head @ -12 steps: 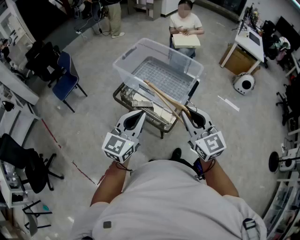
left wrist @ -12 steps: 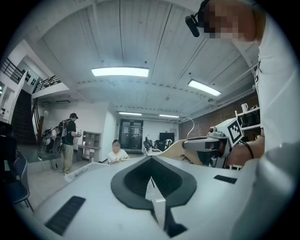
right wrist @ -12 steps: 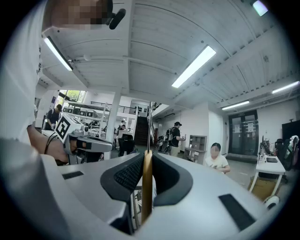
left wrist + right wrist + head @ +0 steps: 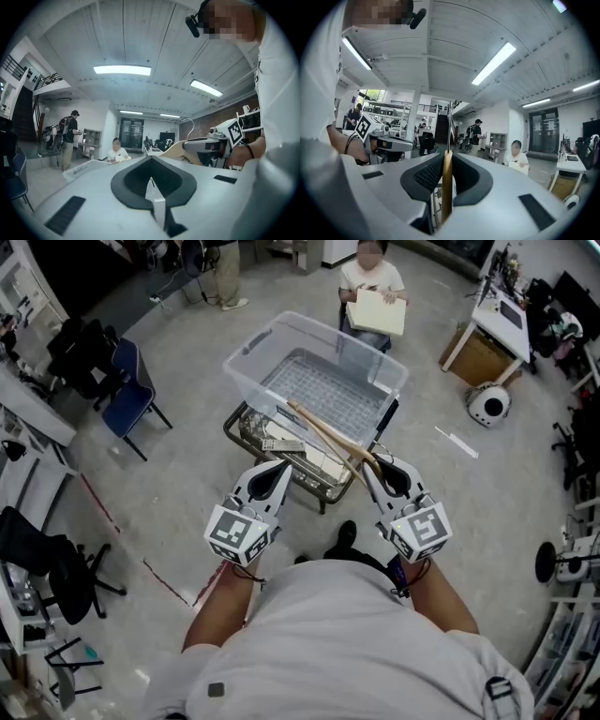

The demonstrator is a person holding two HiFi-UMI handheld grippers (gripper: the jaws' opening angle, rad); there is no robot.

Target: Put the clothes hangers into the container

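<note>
Right gripper (image 4: 373, 468): clamped on wooden hanger (image 4: 323, 434)
Left gripper (image 4: 270, 472): closed, empty
Risk: hanger's far end may snag the container (image 4: 246, 362) rim ahead

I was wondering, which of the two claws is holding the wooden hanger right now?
The right claw: its jaws clamp the wooden hanger edge-on between them. The left claw is shut with nothing in it.
</note>
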